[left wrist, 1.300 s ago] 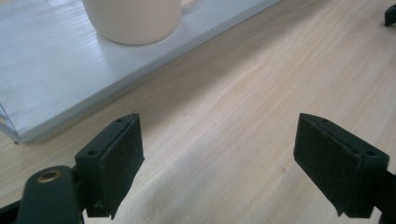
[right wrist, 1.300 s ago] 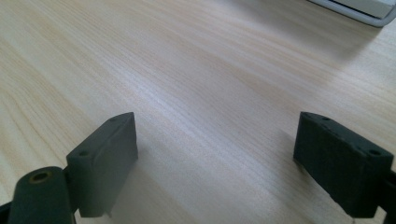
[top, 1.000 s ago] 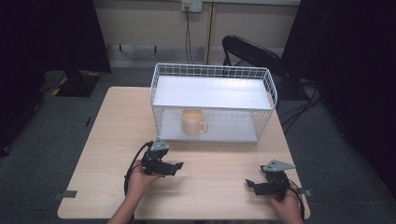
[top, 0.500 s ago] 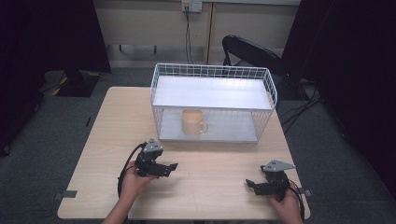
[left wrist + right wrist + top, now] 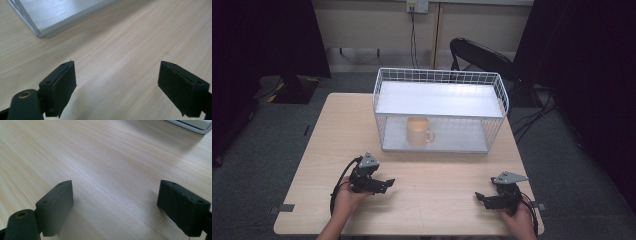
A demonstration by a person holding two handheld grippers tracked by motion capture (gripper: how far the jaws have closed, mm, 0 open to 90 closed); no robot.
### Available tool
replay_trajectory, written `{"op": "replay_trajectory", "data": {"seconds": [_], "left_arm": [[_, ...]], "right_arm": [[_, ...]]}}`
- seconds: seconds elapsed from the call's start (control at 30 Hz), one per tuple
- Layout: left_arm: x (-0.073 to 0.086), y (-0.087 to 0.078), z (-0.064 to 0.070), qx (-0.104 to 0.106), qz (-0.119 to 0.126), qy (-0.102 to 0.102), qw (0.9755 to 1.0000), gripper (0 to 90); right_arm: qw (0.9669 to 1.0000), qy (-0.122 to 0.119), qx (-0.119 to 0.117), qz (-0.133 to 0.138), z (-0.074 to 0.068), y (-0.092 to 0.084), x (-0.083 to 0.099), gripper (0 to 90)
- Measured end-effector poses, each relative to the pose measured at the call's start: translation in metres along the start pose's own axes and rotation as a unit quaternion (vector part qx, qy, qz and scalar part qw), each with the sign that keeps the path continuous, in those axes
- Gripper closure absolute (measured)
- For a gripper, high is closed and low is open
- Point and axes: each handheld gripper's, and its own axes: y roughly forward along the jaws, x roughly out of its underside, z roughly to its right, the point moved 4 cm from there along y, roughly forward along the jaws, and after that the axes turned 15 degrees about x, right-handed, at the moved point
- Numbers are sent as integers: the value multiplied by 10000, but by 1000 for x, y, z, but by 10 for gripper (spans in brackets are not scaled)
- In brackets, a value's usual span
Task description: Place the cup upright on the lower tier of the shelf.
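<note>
A tan mug point(image 5: 418, 131) stands on the lower shelf of a white wire rack point(image 5: 441, 111) at the back of the wooden table point(image 5: 327, 135). My left gripper point(image 5: 388, 184) rests low over the table's front left, jaws pointing right, open with bare wood between its pads point(image 5: 62, 87). My right gripper point(image 5: 479, 197) sits at the front right, jaws pointing left, also open with nothing between its pads point(image 5: 57, 205). A corner of the rack's base plate point(image 5: 57, 12) lies ahead of the left gripper, well apart from it.
The rack's upper shelf point(image 5: 439, 99) is a plain white board. Cables trail from both grippers. A black chair point(image 5: 482, 55) stands behind the table, and dark curtains hang at either side. Grey carpet surrounds the table.
My left gripper has slid a little toward the table's front left corner, away from the rack. The right gripper has kept still.
</note>
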Motion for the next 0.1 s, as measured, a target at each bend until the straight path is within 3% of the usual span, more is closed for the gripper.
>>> {"op": "replay_trajectory", "data": {"seconds": [0.1], "left_arm": [[3, 0, -2, -28, -44, -11, 10000, 149]], "right_arm": [[10000, -1, 0, 2, 0, 0, 0, 128]]}}
